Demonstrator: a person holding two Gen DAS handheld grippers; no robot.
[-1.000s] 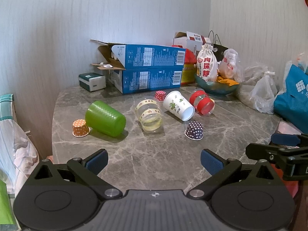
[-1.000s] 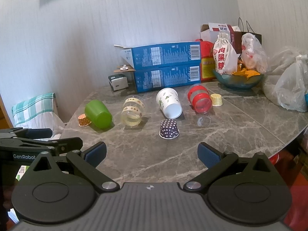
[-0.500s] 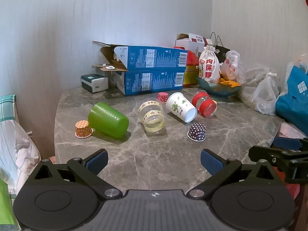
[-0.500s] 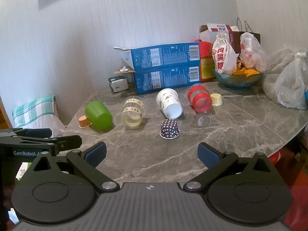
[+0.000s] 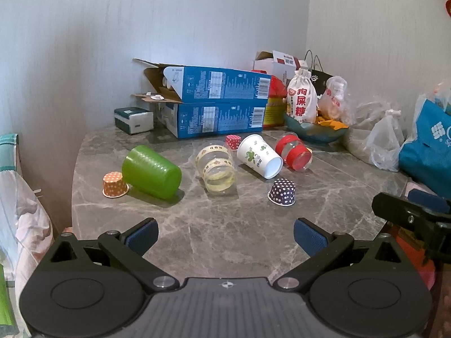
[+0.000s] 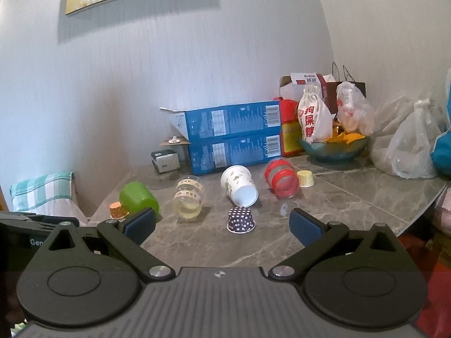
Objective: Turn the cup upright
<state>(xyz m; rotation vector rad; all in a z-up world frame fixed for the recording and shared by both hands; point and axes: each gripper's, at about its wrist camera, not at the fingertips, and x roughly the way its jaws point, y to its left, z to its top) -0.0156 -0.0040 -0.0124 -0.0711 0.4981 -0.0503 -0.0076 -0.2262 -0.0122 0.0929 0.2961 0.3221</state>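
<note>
Several cups lie on their sides on the grey marble table (image 5: 225, 239): a green cup (image 5: 150, 171) (image 6: 137, 200), a clear taped cup (image 5: 217, 166) (image 6: 189, 197), a white leaf-print paper cup (image 5: 258, 156) (image 6: 239, 186) and a red-banded clear cup (image 5: 294, 155) (image 6: 282, 178). Small paper cups stand upside down: purple dotted (image 5: 282, 192) (image 6: 241, 220), orange dotted (image 5: 115, 185), red dotted (image 5: 233, 142), yellow (image 6: 305, 178). My left gripper (image 5: 225, 235) is open and empty near the front edge. My right gripper (image 6: 222, 225) is open and empty, the purple cup between its fingertips in view.
Two stacked blue boxes (image 5: 222, 104) (image 6: 234, 135) stand at the back against the wall. A bowl (image 5: 315, 132) with a cloth pouch, plastic bags (image 5: 386, 140) and a blue bag (image 5: 428, 143) crowd the back right. A small green-white box (image 5: 134, 119) sits back left.
Both grippers have drawn back and tilted up a little; the right wrist view now shows more wall and a picture. The cups have not moved. Both grippers stay open.
</note>
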